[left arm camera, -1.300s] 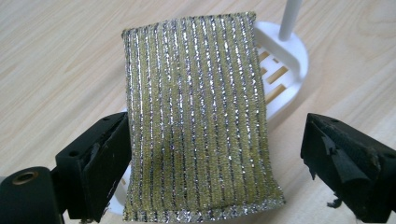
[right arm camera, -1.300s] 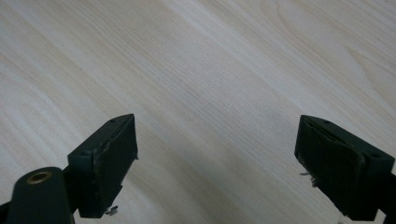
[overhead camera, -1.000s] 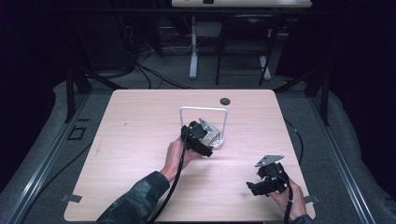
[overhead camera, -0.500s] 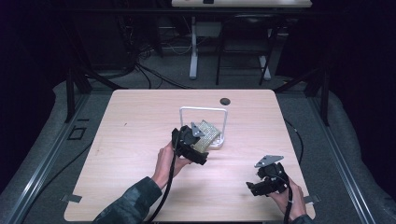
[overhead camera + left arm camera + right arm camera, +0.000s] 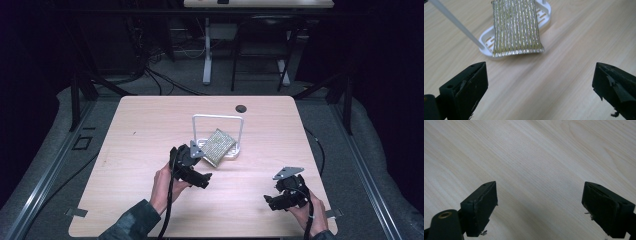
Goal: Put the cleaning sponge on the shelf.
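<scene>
Placement looks done: the gold-and-silver woven scouring pad (image 5: 517, 26) leans on the white wire-framed plastic rack (image 5: 219, 120) mid-tabletop (image 5: 150, 125), the left hand-held gripper (image 5: 196, 176) having just spread its jaws empty nearby, the right hand-held gripper (image 5: 280, 200) also agape.

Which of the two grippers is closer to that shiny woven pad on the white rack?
The left. The left gripper sits just short of the woven pad, jaws open and empty. The right gripper is far off, near the table's front corner.
</scene>
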A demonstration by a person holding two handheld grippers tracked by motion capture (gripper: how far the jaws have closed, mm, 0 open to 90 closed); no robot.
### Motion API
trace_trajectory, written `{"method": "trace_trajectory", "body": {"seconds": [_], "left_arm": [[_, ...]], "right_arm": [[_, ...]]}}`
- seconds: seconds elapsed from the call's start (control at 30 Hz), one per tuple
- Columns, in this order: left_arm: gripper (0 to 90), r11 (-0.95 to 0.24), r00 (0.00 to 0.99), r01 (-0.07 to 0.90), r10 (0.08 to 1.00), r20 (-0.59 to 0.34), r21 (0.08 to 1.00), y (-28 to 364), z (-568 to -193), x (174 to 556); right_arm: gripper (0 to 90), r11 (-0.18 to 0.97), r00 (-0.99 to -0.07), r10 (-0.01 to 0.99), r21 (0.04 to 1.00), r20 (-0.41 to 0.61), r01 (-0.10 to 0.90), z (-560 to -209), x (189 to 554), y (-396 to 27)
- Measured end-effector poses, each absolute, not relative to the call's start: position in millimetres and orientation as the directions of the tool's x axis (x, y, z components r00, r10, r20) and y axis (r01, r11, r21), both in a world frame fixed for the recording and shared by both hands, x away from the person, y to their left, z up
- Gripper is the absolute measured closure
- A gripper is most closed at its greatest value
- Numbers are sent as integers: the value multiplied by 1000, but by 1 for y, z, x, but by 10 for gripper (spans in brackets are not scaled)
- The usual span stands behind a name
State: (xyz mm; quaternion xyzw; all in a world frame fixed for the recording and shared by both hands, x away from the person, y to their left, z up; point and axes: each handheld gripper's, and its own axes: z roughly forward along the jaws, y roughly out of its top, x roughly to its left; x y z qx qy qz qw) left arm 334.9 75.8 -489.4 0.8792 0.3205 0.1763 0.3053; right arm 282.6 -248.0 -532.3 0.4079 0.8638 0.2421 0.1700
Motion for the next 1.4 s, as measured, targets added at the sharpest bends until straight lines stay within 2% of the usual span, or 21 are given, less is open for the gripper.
{"method": "trace_trajectory", "body": {"seconds": [0.33,0.57,0.77,0.87,1.17,1.4], "left_arm": [[2,-601,710,510,698,93,615,108,-503,316],[1,-581,700,558,713,39,592,132,-515,302],[2,-636,743,556,669,22,535,144,-529,291],[2,-633,735,569,678,22,525,150,-532,289],[2,-647,730,585,683,30,488,149,-540,299],[0,-645,731,581,682,31,496,148,-539,300]], "right_arm": [[123,555,-612,784,558,-104,617,-530,280,-246],[123,557,-614,783,557,-104,616,-530,280,-246],[125,565,-615,780,550,-114,615,-530,279,-246],[125,565,-617,779,549,-110,616,-531,280,-246],[126,577,-627,771,539,-112,614,-534,281,-246],[126,583,-632,767,534,-112,612,-534,281,-245]]}}
